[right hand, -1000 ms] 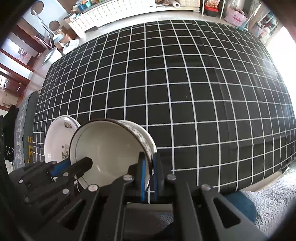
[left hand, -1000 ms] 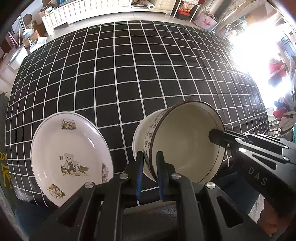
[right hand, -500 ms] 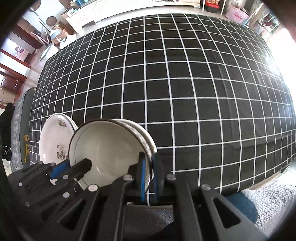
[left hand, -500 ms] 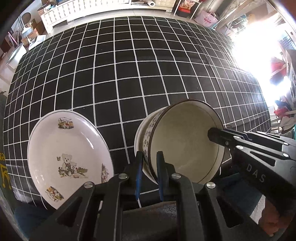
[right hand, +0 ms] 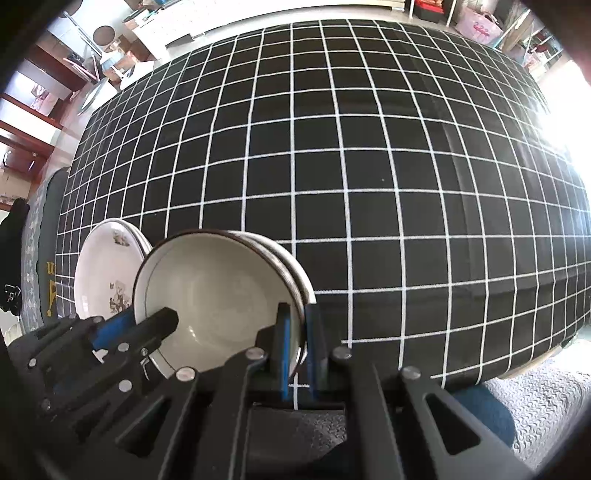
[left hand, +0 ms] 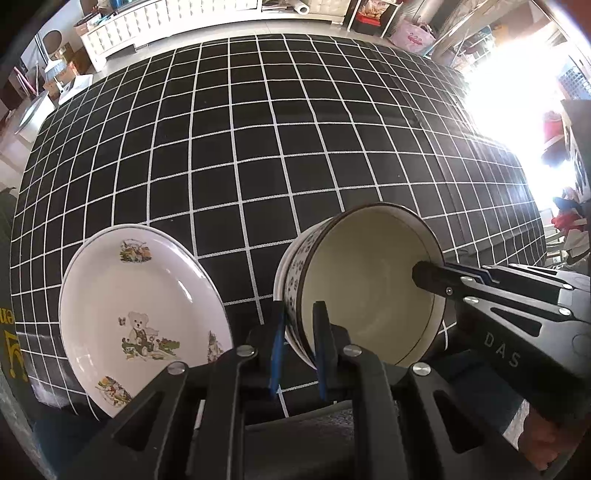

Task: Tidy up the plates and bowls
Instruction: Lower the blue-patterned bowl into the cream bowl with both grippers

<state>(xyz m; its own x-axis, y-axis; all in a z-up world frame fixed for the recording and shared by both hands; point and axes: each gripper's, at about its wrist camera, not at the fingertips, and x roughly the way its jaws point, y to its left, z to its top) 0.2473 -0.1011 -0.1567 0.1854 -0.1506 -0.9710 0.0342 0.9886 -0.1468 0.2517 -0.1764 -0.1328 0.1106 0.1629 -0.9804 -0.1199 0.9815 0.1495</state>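
Observation:
A stack of nested cream bowls (left hand: 369, 288) with dark rims and a patterned outside sits between my two grippers. My left gripper (left hand: 299, 332) is shut on the stack's left rim, one pad inside and one outside. My right gripper (left hand: 424, 275) is shut on the opposite rim. In the right wrist view the bowls (right hand: 218, 295) fill the lower left; the right gripper (right hand: 299, 332) pinches their right rim and the left gripper (right hand: 155, 320) pinches the left one. White teddy-bear plates (left hand: 140, 314) (right hand: 107, 266) lie stacked just left of the bowls. Whether the bowls rest on the cloth I cannot tell.
A black tablecloth with a white grid (left hand: 258, 147) covers the table; its near edge (right hand: 480, 380) drops off to the lower right over a grey mat. White cabinets (left hand: 166, 18) and shelves with clutter stand beyond the far edge. Strong glare comes from the right.
Both grippers keep the same hold on the bowl stack. The views shift only slightly; the bowls and plates stay in nearly the same spots.

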